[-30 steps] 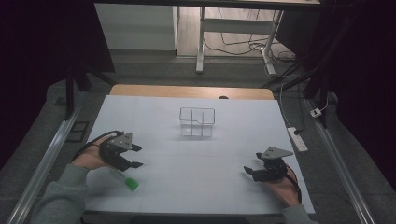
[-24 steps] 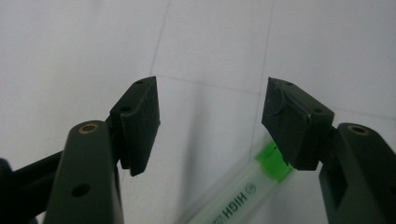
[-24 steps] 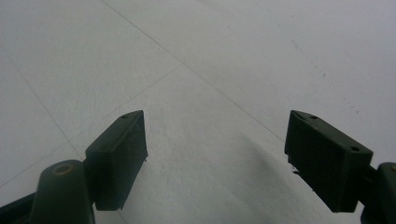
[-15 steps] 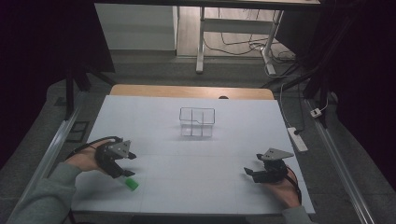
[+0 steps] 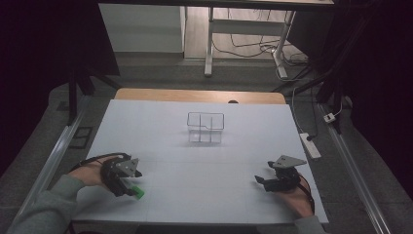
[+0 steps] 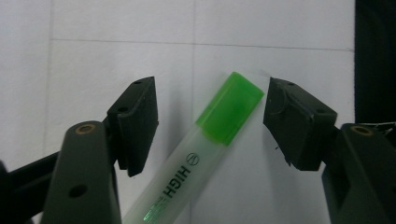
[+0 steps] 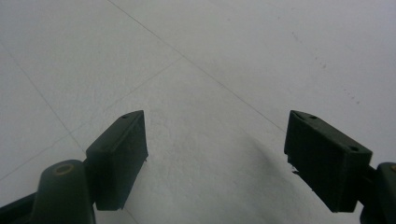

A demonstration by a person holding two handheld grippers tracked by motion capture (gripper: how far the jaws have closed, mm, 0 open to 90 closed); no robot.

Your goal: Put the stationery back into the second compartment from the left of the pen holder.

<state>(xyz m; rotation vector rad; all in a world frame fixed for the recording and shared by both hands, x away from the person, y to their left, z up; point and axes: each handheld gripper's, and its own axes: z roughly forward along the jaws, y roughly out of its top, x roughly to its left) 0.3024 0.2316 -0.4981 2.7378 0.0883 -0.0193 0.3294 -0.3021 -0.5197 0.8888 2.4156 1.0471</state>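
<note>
A highlighter pen (image 6: 187, 172) with a bright green cap (image 6: 229, 108) lies on the white table (image 5: 204, 161) near the front left; in the high view its green cap (image 5: 138, 192) peeks out beside my left gripper (image 5: 127, 181). In the left gripper view my left gripper (image 6: 210, 116) is open, its jaws straddling the cap end without touching it. A clear divided plastic box (image 5: 205, 126) stands at the table's middle. At the front right my right gripper (image 5: 268, 181) rests low over bare table; its own view shows the right gripper (image 7: 215, 149) open with nothing between the jaws.
The table's front edge lies just behind both hands. A wooden strip (image 5: 199, 95) borders the far edge. A power strip (image 5: 310, 145) lies off the right side, and metal rails (image 5: 58, 151) run along both sides.
My left gripper has drawn back toward the front left and lowered over the highlighter, so its jaws now straddle the green cap. The right gripper has stayed in place.
</note>
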